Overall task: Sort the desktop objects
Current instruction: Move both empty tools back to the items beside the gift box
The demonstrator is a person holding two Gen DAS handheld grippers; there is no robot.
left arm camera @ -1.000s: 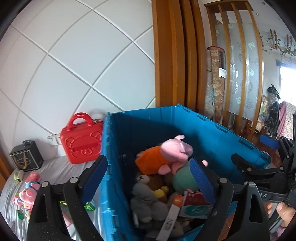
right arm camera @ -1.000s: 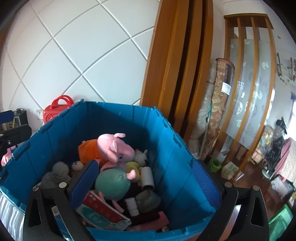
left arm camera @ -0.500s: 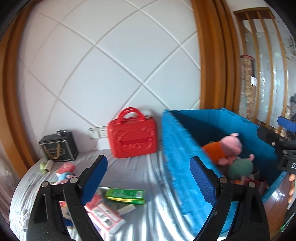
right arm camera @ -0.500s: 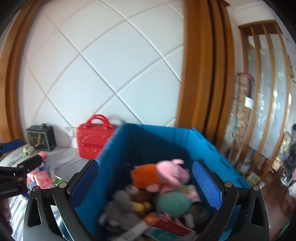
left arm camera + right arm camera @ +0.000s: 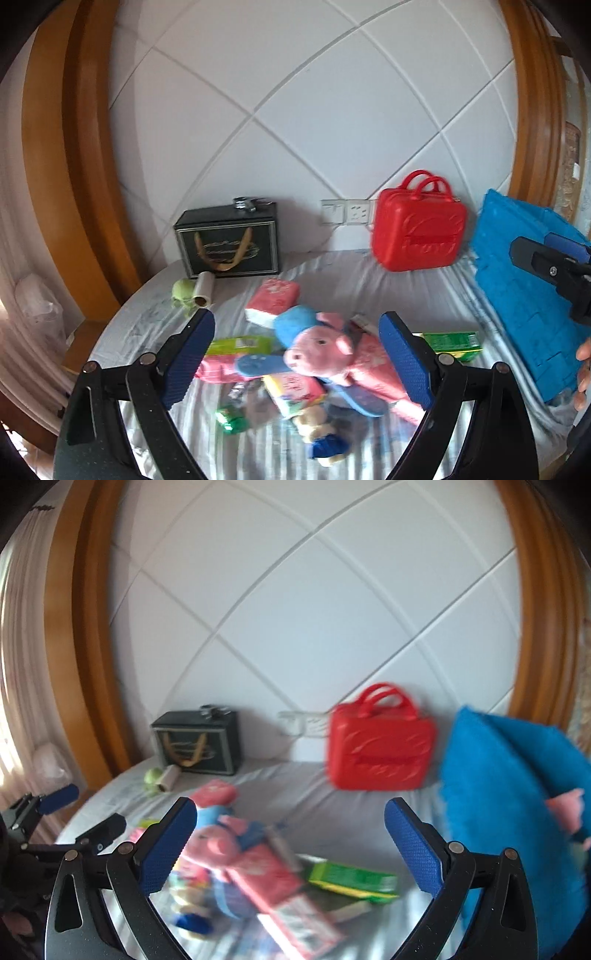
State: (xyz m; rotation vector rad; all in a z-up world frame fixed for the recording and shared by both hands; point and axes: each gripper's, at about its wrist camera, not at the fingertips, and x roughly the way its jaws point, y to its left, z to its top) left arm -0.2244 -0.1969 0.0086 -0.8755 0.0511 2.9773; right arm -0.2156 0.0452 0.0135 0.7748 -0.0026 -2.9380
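Note:
A pile of objects lies on the striped sheet point(image 5: 332, 273): a pink pig plush in blue point(image 5: 317, 350), pink packets point(image 5: 273, 299), green packets point(image 5: 452, 341) and small toys. My left gripper point(image 5: 297, 363) is open and empty, above the pig plush. My right gripper point(image 5: 290, 845) is open and empty, above the same pile; the pig plush point(image 5: 221, 840) and a green packet point(image 5: 351, 880) show blurred below it. The blue bin point(image 5: 524, 295) stands at the right; it also shows in the right wrist view point(image 5: 509, 797).
A red toy case point(image 5: 417, 229) and a black gift bag point(image 5: 229, 240) stand against the white wall. A roll and a green toy point(image 5: 194, 291) lie by the bag. The right gripper point(image 5: 554, 266) shows at the right edge.
Both grippers have swung left, away from the blue bin of plush toys, and now face the pile on the sheet. Both stay open and empty.

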